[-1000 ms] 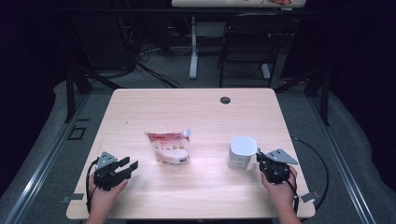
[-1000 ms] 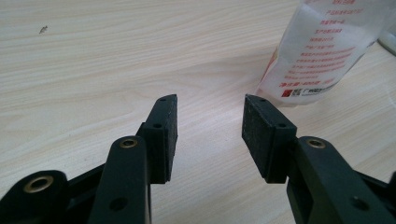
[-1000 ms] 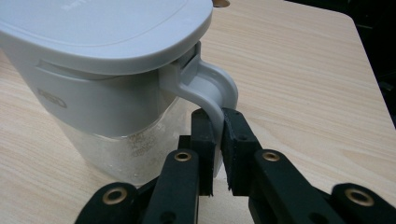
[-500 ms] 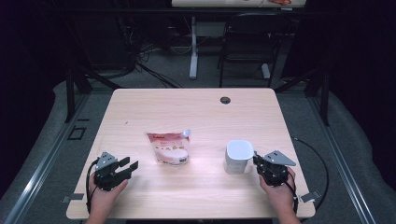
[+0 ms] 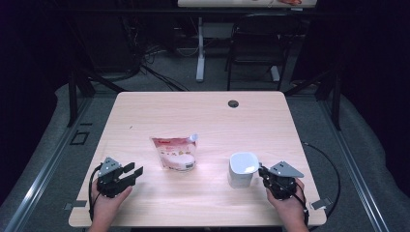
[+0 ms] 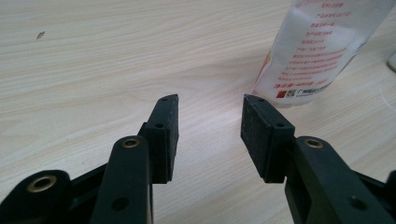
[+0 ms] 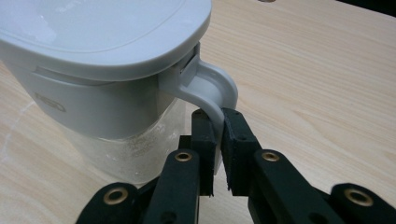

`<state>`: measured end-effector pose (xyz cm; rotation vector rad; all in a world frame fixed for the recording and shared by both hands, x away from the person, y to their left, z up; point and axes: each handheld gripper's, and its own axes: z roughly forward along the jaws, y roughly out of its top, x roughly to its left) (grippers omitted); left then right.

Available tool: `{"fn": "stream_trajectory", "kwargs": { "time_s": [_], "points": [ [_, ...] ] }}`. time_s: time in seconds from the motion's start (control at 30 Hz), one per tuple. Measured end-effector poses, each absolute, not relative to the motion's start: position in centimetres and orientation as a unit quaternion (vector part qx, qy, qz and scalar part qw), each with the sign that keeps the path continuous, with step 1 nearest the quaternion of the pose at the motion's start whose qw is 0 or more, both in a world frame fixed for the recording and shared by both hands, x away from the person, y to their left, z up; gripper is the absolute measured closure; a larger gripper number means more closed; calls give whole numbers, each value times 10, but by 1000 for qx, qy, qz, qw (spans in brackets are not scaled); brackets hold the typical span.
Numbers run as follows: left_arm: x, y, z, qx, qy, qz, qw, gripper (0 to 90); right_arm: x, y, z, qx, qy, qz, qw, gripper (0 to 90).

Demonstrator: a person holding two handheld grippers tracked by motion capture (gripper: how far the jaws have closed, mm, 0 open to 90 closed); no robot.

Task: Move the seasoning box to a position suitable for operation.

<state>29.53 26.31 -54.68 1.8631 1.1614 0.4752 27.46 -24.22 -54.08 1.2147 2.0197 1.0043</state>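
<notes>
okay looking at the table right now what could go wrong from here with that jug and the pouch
The right gripper pinches only the thin white handle of the lidded white plastic jug, so the jug could swing or slip if lifted. The lid's seating isn't clear; tipping might loosen it. The open left gripper sits close to the soft white-and-red pouch and could nudge it across the light wooden table.

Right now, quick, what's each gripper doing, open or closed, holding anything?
Left gripper: open, holding nothing, pouch just ahead.
Right gripper: closed on the handle of the white pitcher.
</notes>
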Motion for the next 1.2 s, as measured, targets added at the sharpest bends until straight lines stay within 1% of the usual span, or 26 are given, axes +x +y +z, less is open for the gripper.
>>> {"fn": "stream_trajectory", "kwargs": {
  "time_s": [0.43, 0.67, 0.83, 1.07, 1.2],
  "points": [
    [298, 261, -547, 750, 464, 192, 431, 563, 270, -239, -540, 456, 761, 376, 268, 839],
    [297, 262, -547, 748, 464, 194, 434, 562, 264, -243, -538, 463, 758, 384, 253, 818],
    [297, 262, -547, 746, 466, 194, 434, 562, 257, -246, -533, 463, 751, 398, 253, 778],
    [297, 262, -547, 747, 466, 192, 434, 559, 247, -249, -525, 459, 740, 413, 266, 772],
    [297, 262, -548, 747, 466, 192, 434, 560, 247, -250, -521, 460, 736, 415, 273, 749]
  ]
}}
